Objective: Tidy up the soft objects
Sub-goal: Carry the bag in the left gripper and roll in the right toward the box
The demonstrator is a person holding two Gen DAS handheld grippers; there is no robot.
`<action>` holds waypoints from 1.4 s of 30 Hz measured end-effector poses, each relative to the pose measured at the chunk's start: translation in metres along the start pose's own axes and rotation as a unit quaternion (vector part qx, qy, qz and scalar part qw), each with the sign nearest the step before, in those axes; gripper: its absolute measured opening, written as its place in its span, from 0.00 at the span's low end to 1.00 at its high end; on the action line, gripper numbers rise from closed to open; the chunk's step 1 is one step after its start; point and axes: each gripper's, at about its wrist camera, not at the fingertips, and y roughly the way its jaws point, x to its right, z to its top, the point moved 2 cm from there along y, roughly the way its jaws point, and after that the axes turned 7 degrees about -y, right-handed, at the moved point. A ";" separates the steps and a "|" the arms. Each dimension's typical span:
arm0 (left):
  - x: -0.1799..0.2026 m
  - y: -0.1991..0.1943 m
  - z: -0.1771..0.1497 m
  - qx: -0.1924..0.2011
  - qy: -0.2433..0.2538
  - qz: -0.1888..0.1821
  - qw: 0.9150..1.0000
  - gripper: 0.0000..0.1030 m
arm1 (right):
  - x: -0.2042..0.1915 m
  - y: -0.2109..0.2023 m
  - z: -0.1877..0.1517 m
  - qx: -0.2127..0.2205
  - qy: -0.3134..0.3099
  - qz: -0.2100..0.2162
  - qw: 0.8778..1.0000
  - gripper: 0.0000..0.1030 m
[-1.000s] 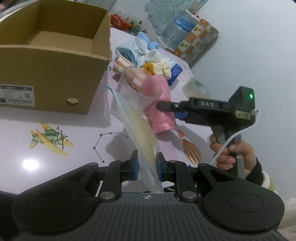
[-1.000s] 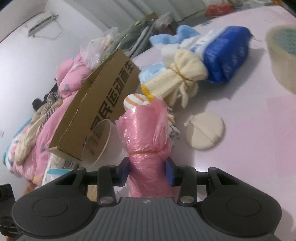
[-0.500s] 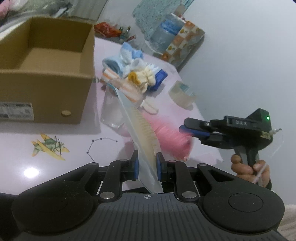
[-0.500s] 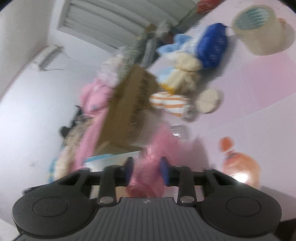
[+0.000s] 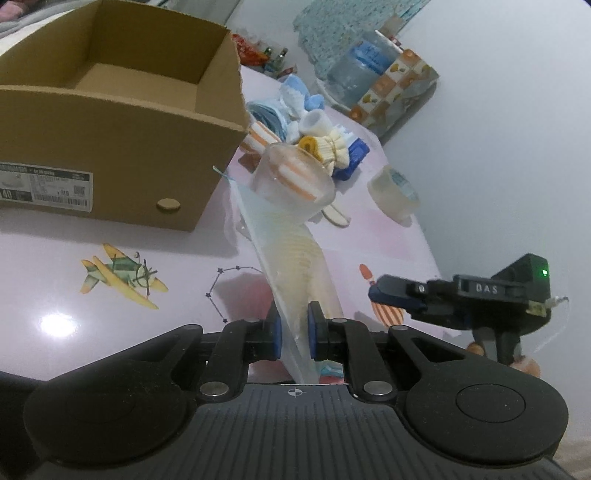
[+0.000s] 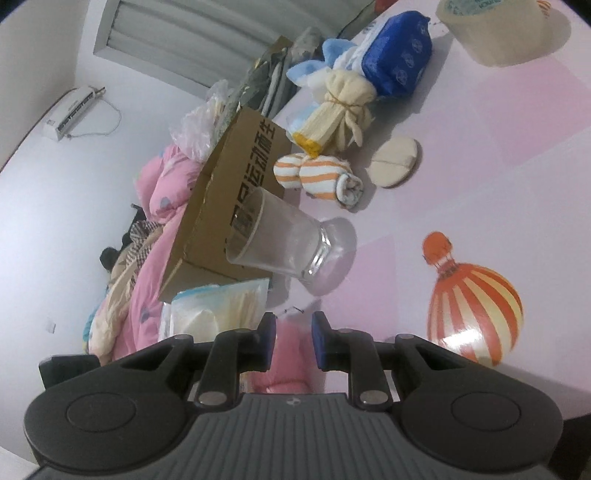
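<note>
Pink bundle [image 6: 290, 354] inside right gripper [image 6: 293, 328] (pinched).

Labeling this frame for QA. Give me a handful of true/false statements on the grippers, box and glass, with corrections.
1. The left gripper is shut on the clear plastic bag. True.
2. The cardboard box already holds socks. False: the part of its inside in view is bare.
3. The glass stands on the table. True.
4. The right gripper is shut on the tape roll. False: a pink bundle sits between its fingers.
</note>
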 end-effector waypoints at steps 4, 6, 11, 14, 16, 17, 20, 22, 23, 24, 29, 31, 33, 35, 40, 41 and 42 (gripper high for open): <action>-0.001 0.002 0.001 0.001 -0.002 0.002 1.000 0.11 | -0.014 0.010 -0.011 -0.043 -0.051 -0.021 0.998 0.18; -0.001 0.003 0.002 0.001 -0.002 0.005 1.000 0.11 | -0.026 0.016 -0.018 -0.066 -0.098 -0.043 0.992 0.39; -0.002 0.004 0.003 0.003 0.004 0.012 1.000 0.11 | -0.063 0.036 -0.037 -0.103 -0.231 -0.102 0.962 0.55; -0.004 0.003 0.004 0.008 0.006 0.016 1.000 0.11 | -0.075 0.046 -0.039 -0.121 -0.267 -0.109 0.950 0.55; -0.005 0.003 0.005 0.010 0.006 0.016 1.000 0.11 | -0.081 0.051 -0.039 -0.131 -0.280 -0.109 0.945 0.55; -0.006 0.003 0.005 0.011 0.006 0.018 1.000 0.11 | -0.082 0.052 -0.039 -0.135 -0.281 -0.107 0.944 0.55; -0.009 0.003 0.005 0.015 0.006 0.022 1.000 0.11 | -0.077 0.055 -0.034 -0.145 -0.252 -0.094 0.952 0.55; -0.012 0.002 0.005 0.018 0.004 0.025 1.000 0.11 | -0.071 0.055 -0.031 -0.147 -0.229 -0.086 0.958 0.55; -0.014 0.001 0.005 0.019 0.003 0.027 0.999 0.11 | -0.068 0.055 -0.029 -0.147 -0.217 -0.083 0.961 0.54; -0.016 0.000 0.005 0.020 0.003 0.030 0.999 0.11 | -0.065 0.055 -0.029 -0.147 -0.208 -0.080 0.964 0.54; -0.022 -0.002 0.005 0.023 -0.001 0.036 0.999 0.11 | -0.058 0.061 -0.020 -0.136 -0.159 -0.072 0.975 0.49; -0.024 -0.005 0.005 0.028 -0.001 0.040 0.999 0.11 | -0.060 0.065 -0.019 -0.133 -0.157 -0.075 0.976 0.46; -0.028 -0.007 0.005 0.030 -0.004 0.043 0.999 0.11 | -0.064 0.071 -0.019 -0.134 -0.157 -0.074 0.976 0.43; -0.032 -0.008 0.005 0.033 -0.009 0.045 0.998 0.11 | -0.067 0.078 -0.021 -0.137 -0.162 -0.075 0.974 0.42; -0.043 -0.015 0.007 0.040 -0.021 0.051 0.998 0.11 | -0.084 0.093 -0.027 -0.146 -0.199 -0.091 0.965 0.38; -0.045 -0.016 0.007 0.042 -0.023 0.053 0.997 0.11 | -0.087 0.095 -0.028 -0.147 -0.205 -0.092 0.963 0.36; -0.047 -0.016 0.008 0.044 -0.025 0.054 0.997 0.11 | -0.090 0.098 -0.030 -0.149 -0.212 -0.094 0.961 0.36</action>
